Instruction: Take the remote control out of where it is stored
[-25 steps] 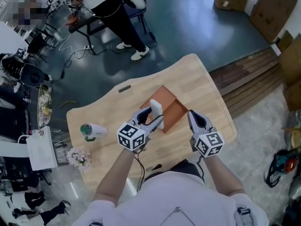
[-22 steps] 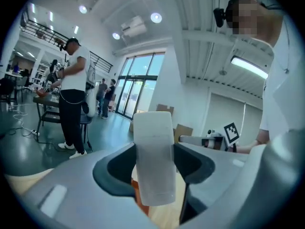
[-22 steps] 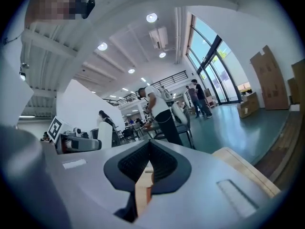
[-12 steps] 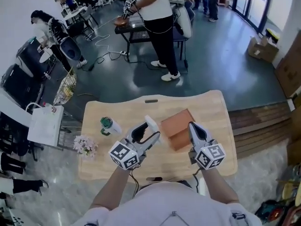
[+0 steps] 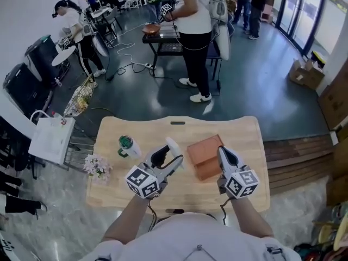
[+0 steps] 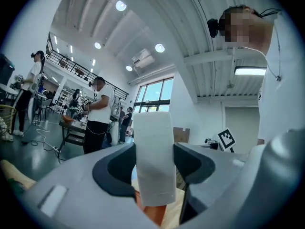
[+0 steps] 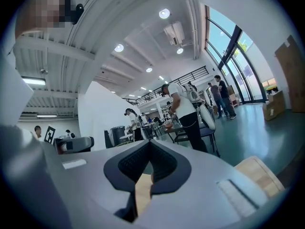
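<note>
The wooden counter (image 5: pixel 242 132) at lower centre carries a brown box (image 5: pixel 204 152). The right gripper (image 5: pixel 224 154) (fingers pressed together, empty) sits at its right edge. The left gripper (image 5: pixel 169 157) pinches the white remote control (image 5: pixel 174 148) just left of the box.

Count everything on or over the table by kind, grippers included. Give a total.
Grippers: 2 (left gripper, right gripper)
Remote control: 1
Box: 1
Bottle: 1
Flower bunch: 1
Total: 6
</note>
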The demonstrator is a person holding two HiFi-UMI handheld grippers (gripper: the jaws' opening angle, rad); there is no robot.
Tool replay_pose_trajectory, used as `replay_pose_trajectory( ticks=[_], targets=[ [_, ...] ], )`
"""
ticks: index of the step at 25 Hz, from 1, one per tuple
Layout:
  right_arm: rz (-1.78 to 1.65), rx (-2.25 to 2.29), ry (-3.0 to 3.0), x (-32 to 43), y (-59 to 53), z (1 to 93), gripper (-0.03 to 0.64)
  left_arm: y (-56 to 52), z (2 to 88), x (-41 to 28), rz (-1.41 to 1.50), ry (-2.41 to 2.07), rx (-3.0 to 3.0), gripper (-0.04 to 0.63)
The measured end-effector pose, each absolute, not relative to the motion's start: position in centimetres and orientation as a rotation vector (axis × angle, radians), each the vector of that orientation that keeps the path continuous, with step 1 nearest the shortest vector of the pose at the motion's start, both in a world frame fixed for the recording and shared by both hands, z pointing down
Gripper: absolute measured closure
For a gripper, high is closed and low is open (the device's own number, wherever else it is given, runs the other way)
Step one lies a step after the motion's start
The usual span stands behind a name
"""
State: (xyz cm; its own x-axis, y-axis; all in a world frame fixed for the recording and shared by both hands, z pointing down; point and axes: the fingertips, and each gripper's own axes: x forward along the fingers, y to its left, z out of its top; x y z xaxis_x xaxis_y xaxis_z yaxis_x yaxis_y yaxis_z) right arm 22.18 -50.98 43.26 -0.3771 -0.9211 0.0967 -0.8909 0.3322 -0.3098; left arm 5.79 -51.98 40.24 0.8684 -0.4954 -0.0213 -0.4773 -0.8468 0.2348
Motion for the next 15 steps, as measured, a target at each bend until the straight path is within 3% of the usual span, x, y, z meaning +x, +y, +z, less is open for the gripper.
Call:
replay_pose_trajectory(
  ticks=[15],
  targets=[
    [-0.439,-1.712,2.503,21.8,-51.8,43.4,0.591,-53.0,41.2,5.9,-0.102,-0.75,2.804,0.34]
  ],
)
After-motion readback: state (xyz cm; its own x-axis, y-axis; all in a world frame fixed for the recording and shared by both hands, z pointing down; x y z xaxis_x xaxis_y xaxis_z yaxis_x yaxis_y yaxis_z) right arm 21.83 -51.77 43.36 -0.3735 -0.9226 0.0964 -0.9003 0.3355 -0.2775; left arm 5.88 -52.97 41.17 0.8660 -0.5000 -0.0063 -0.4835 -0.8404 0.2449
